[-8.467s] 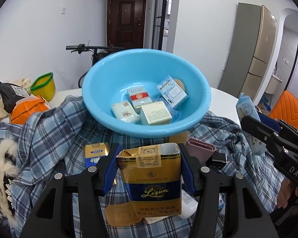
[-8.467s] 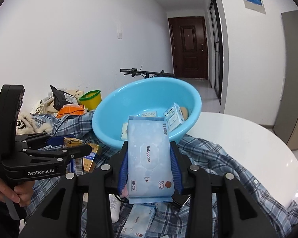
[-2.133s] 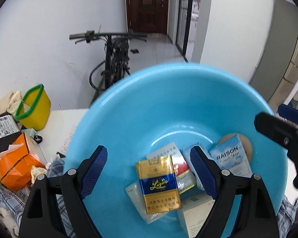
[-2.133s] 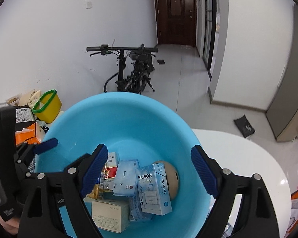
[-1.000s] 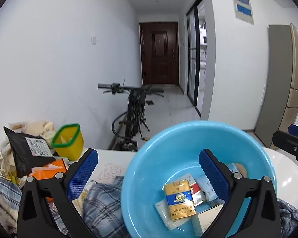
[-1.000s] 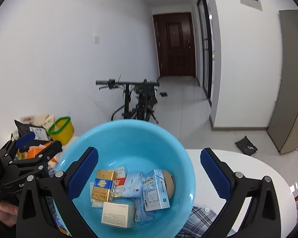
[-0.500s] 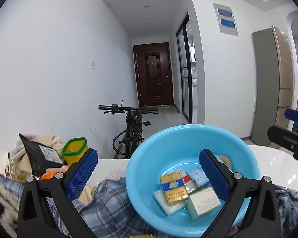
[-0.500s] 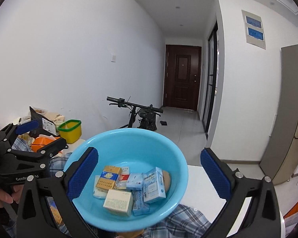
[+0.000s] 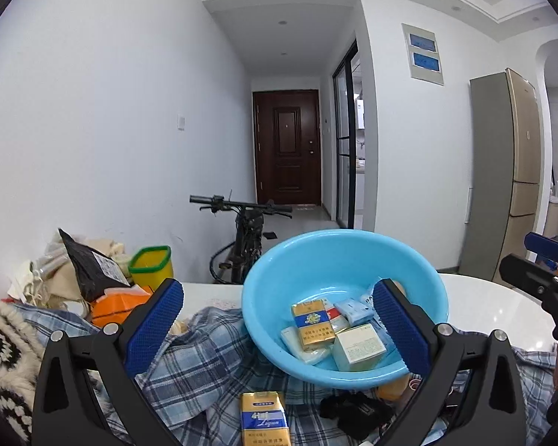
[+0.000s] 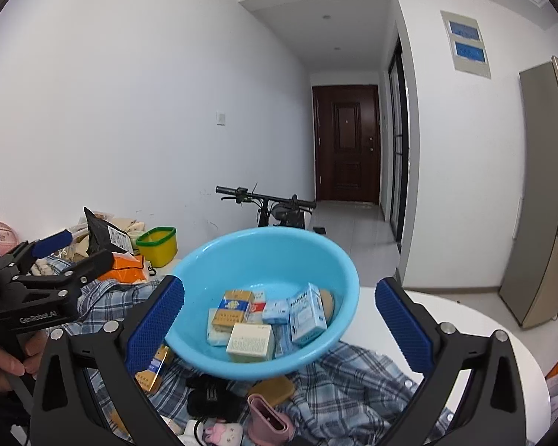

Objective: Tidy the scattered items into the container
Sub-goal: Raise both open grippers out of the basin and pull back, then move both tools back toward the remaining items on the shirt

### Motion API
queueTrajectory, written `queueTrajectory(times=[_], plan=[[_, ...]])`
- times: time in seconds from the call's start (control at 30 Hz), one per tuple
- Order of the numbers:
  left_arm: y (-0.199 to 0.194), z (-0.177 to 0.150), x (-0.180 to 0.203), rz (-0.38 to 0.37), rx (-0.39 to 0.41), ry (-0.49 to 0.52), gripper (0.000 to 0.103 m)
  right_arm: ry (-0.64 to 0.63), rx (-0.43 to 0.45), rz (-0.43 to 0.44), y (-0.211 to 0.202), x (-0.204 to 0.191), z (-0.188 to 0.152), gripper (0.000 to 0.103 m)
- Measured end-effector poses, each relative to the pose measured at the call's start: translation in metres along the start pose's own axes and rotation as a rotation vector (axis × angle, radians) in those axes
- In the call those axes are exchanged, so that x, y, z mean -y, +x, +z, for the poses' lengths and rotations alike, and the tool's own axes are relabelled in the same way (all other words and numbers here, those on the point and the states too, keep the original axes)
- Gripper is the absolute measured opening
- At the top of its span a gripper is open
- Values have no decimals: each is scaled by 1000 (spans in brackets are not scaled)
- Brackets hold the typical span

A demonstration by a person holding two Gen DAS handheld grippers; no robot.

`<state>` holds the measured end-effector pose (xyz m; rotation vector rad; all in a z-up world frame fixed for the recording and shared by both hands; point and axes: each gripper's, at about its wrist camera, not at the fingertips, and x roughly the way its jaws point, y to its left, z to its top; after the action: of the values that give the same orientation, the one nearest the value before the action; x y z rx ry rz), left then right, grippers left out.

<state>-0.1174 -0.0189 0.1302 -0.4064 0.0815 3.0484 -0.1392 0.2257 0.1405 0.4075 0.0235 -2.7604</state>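
A light blue basin [image 9: 279, 282] [image 10: 212, 260] sits on a plaid shirt [image 9: 204, 364] and holds a gold cigarette pack [image 9: 312, 325], a cream box [image 9: 358, 345] [image 10: 249, 342], a blue-white RAISON box [image 10: 305, 314] and other small packs. My left gripper [image 9: 277, 330] is open and empty, back from the basin. My right gripper [image 10: 279, 329] is open and empty too. On the shirt in front lie another gold pack [image 9: 266, 422], a black item [image 9: 357, 412], a pink case [image 10: 269, 418] and a tan pad [image 10: 273, 390].
At the left are a yellow-green bucket [image 9: 150, 265], an orange bag [image 9: 111, 303], a black pouch [image 9: 89, 265] and a fuzzy knit item [image 9: 3, 356]. The white round table [image 10: 461, 319] extends right. A bicycle [image 9: 247, 236] stands behind the table.
Both grippers have let go of their items into the basin, opened wide, then pulled back and up, so the basin looks smaller and the shirt in front has come into view.
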Motion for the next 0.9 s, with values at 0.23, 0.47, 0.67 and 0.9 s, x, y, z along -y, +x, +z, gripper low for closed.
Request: queueTrajectory(times=[0.23,0.47,0.67,0.9], plan=[[-19,-18,1,8,-8,-2,103,49,-77,-4,-10,8,-18,103],[-25,-55,7,8,-85,25,103,15,-84,-63,-28,8,-53,103],[-36,-86,11,-10,-123,3,103,-3,-53,-73,-54,2,-79,103],[-40,-103,9,-20,-172,-39,103,-47,-44,-104,-66,-8,-92,103]])
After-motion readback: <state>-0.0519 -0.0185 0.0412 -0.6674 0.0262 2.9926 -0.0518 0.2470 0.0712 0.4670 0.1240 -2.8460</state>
